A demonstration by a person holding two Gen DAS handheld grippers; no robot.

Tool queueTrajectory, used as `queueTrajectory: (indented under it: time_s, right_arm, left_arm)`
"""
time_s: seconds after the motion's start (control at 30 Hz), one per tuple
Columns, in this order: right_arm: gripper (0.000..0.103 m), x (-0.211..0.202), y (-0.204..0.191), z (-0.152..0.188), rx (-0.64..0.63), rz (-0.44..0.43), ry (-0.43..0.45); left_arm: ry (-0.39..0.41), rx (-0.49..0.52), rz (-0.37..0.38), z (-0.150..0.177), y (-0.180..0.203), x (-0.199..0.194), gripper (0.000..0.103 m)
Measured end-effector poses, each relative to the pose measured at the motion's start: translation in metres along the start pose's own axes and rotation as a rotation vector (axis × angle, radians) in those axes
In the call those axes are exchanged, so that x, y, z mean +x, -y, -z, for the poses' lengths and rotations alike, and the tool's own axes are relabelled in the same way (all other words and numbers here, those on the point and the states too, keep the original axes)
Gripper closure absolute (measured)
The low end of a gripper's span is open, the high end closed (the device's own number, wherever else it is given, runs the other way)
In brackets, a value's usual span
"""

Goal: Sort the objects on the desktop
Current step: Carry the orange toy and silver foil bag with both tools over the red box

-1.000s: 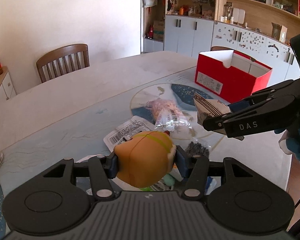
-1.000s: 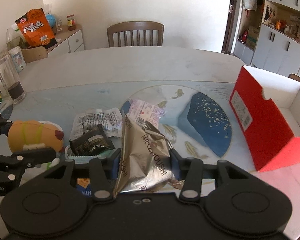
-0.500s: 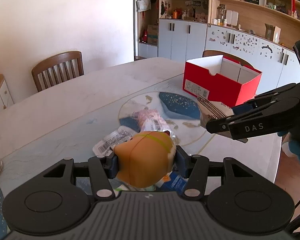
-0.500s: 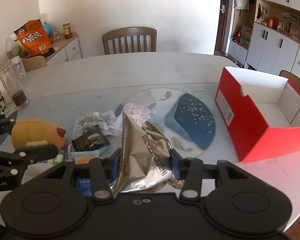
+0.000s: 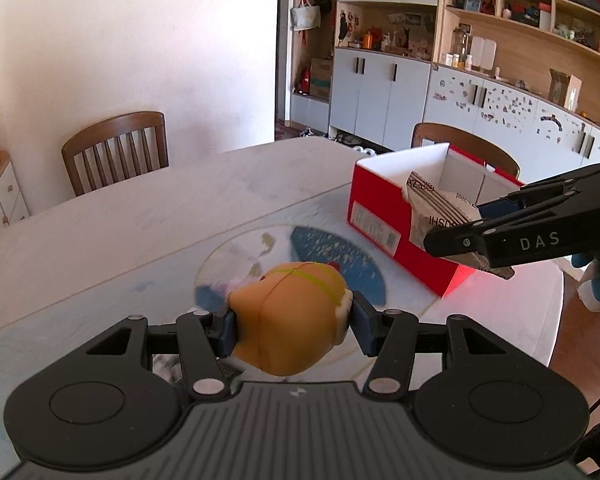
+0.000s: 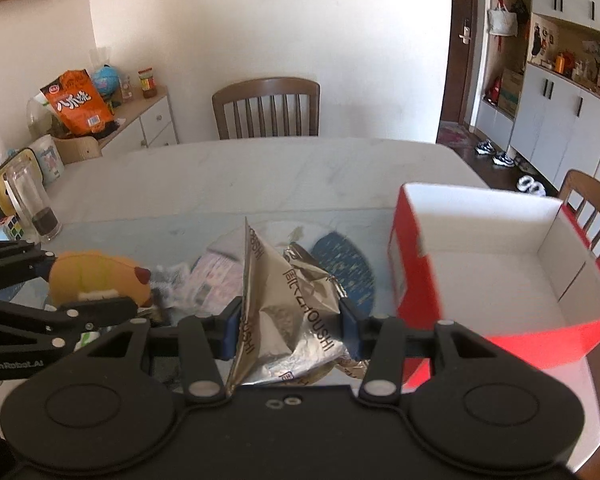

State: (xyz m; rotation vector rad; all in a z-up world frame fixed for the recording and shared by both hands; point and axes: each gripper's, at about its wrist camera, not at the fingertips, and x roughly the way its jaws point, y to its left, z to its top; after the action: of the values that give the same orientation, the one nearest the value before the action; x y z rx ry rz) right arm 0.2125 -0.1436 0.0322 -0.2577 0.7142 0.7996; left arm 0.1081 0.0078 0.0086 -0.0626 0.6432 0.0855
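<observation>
The left gripper was clamped on the squishy orange toy, low centre of its view. The right gripper pinched the crinkly foil packet, just left of the red box. Both looked light; the foil probably slippery, best gripped across its creased middle.

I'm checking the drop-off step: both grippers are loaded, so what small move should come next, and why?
Probably carry the right gripper a little further right over the red box, then open. It is shut on the foil packet, which sits beside the box's near wall, not yet above the white inside. The left gripper can wait with its hot dog toy.
</observation>
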Motion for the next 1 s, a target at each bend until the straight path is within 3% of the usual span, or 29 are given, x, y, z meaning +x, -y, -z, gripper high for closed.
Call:
queueTrajectory:
  time_s: [0.53,1.0]
  right_arm:
    - [0.054,-0.008,0.114,-0.020,-0.008,-0.038,0.016]
    - [0.054,0.010,0.191,-0.020,0.013,0.010,-0.003]
  left_arm:
    - [0.020,0.000,-0.008,-0.059,0.099,0.059,0.049]
    - [-0.012,0.107,0.035,-0.099,0.165,0.127,0.049]
